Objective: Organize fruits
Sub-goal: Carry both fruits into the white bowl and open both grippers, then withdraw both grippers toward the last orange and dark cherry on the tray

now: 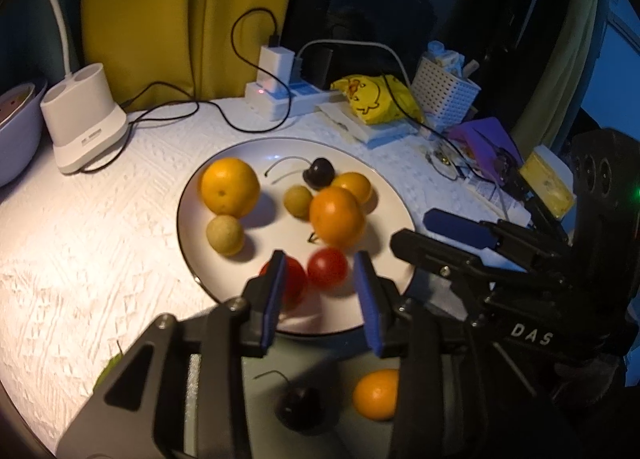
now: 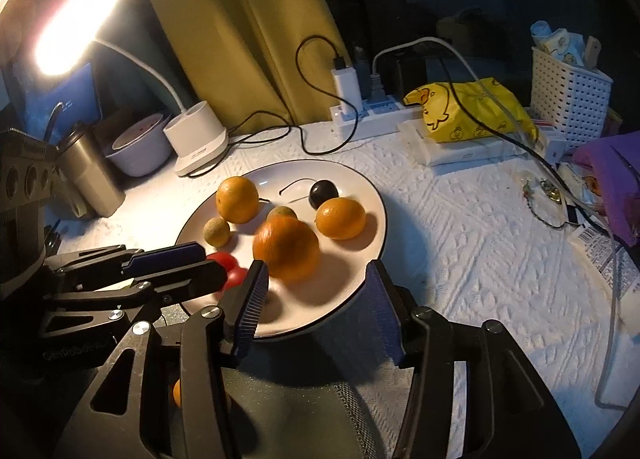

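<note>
A white plate (image 1: pixel 384 195) holds fruit: a big orange (image 1: pixel 229 186), two more oranges (image 1: pixel 337 216) (image 1: pixel 354 186), two small green-yellow fruits (image 1: pixel 225 234) (image 1: pixel 297 201), a dark cherry (image 1: pixel 319 172) and two red tomatoes (image 1: pixel 327 268) (image 1: pixel 294 285). My left gripper (image 1: pixel 320 295) is open above the plate's near edge, jaws either side of the tomatoes. My right gripper (image 2: pixel 316 299) is open and empty just short of the blurred middle orange (image 2: pixel 286 248). It also shows in the left wrist view (image 1: pixel 432 233). A grey-green tray (image 1: pixel 312 391) below holds a cherry (image 1: pixel 298 409) and a small orange (image 1: pixel 376 393).
A white lamp base (image 1: pixel 86 119) and a pale bowl (image 1: pixel 18 131) stand at the left. A power strip (image 1: pixel 288 95) with cables, a yellow duck bag (image 1: pixel 376 99), a white basket (image 1: pixel 446 95) and purple clutter (image 1: pixel 486 143) lie behind and right. A steel mug (image 2: pixel 90 171) stands far left.
</note>
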The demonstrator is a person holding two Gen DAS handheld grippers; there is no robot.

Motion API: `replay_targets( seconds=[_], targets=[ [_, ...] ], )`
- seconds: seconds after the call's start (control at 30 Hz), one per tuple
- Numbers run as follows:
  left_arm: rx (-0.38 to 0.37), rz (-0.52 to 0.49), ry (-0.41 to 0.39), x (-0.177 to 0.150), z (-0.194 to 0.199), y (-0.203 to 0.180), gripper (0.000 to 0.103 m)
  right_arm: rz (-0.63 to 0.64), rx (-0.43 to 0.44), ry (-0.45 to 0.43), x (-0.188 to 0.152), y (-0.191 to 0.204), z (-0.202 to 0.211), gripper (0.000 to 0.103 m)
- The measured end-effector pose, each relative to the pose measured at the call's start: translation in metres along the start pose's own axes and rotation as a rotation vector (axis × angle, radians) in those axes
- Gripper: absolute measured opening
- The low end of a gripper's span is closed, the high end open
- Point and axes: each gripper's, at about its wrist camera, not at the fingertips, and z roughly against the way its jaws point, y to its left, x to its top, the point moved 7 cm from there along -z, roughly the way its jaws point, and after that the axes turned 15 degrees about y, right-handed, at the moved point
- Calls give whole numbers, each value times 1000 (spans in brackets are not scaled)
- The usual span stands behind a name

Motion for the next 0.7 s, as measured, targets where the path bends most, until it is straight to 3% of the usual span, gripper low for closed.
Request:
replay_targets(
  seconds=[0.7],
  targets=[
    [17,4,-86,-34,56,-1,39,48,-11,-31,-27,38,37,54]
  ],
)
